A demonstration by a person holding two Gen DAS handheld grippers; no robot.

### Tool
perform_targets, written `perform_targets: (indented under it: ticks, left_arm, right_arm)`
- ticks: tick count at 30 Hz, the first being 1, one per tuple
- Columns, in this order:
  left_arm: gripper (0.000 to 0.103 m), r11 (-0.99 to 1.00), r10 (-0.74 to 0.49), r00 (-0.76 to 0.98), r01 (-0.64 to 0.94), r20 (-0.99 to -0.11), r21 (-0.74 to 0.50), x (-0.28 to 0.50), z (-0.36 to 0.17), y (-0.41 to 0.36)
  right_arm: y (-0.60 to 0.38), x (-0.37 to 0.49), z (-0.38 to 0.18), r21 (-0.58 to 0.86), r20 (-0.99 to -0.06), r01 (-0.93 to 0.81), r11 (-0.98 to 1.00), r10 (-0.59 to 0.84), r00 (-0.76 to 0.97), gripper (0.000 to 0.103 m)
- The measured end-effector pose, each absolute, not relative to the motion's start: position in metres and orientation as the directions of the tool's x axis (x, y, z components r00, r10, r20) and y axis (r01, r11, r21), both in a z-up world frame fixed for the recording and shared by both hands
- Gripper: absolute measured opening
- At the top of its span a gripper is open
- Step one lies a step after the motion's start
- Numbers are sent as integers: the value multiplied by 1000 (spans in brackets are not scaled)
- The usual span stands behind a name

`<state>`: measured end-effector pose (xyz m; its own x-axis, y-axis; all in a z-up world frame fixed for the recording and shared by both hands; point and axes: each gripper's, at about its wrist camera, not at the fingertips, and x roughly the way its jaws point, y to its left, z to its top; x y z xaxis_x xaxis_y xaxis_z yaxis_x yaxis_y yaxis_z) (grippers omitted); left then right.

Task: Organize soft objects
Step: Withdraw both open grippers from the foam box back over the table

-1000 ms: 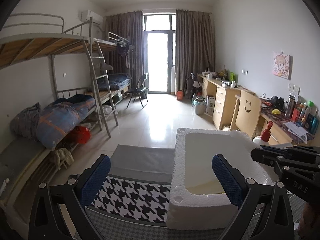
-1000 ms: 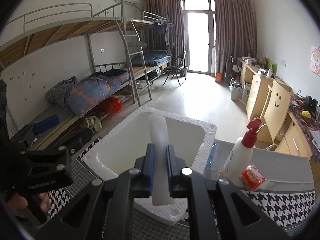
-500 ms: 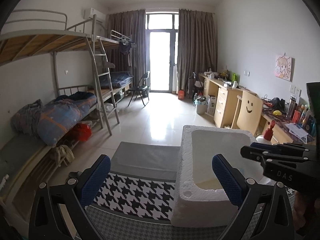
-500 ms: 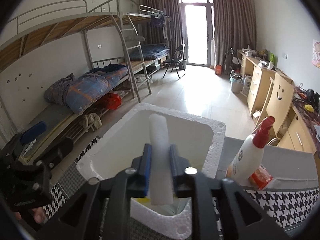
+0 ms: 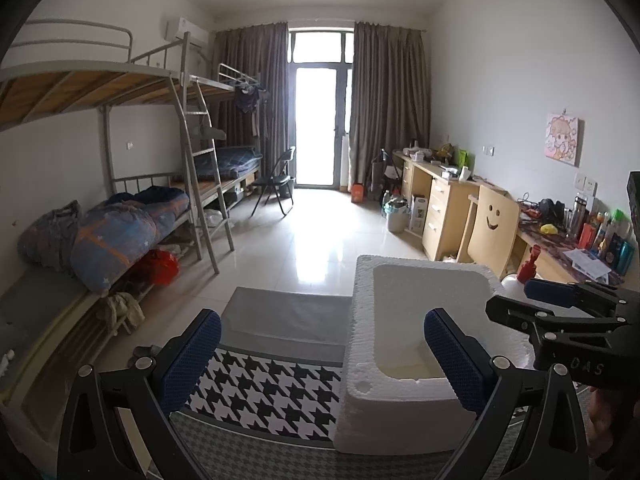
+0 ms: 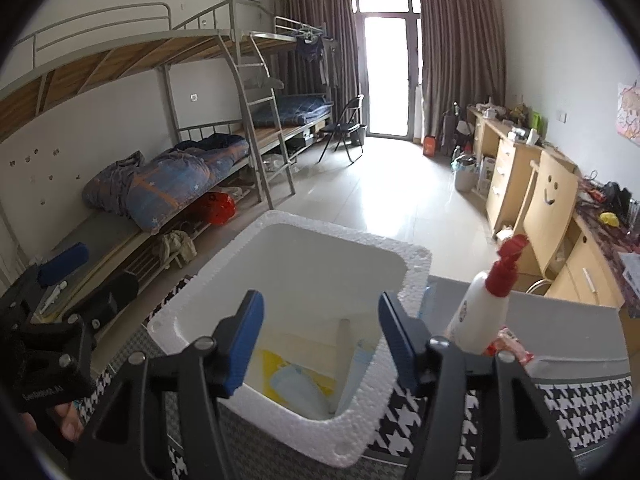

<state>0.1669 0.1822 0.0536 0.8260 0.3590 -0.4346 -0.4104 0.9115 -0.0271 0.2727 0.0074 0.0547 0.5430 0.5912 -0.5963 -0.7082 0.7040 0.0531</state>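
A white foam box (image 6: 412, 276) stands on the houndstooth cloth (image 5: 272, 392). My right gripper (image 6: 320, 336) hangs over its near rim, jaws opening, with nothing between the blue pads. Below them a white foam stick (image 6: 345, 344) leans inside the box, beside yellow and pale blue soft items (image 6: 292, 380) on the bottom. My left gripper (image 5: 322, 344) stands open and empty to the left of the box (image 5: 360, 320), its right pad (image 5: 452, 356) in front of the box's hollow. The right gripper (image 5: 552, 304) also shows at the right edge of the left wrist view.
A white pump bottle with a red top (image 6: 480, 312) and a red packet (image 6: 512, 346) stand right of the box. Bunk beds (image 5: 120, 232) line the left wall. Desks and a wooden chair (image 5: 492, 224) line the right wall. Tiled floor (image 5: 312, 240) lies beyond the table.
The right gripper's jaws, shut on the white foam stick a second ago, have parted. The stick has dropped into the box. The left gripper has kept still and open.
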Motion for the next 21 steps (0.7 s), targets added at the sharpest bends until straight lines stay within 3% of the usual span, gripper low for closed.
perform_targets:
  ticks: [9, 21]
  left_arm:
    - [102, 917, 359, 836, -398, -414, -9, 159, 61, 166]
    - [102, 931, 337, 861, -365, -380, -1, 141, 71, 141]
  right_arm:
    - [-8, 262, 64, 29, -562, -672, 740, 568, 602, 84]
    - [-36, 245, 77, 59, -519, -664, 746, 591, 618, 88]
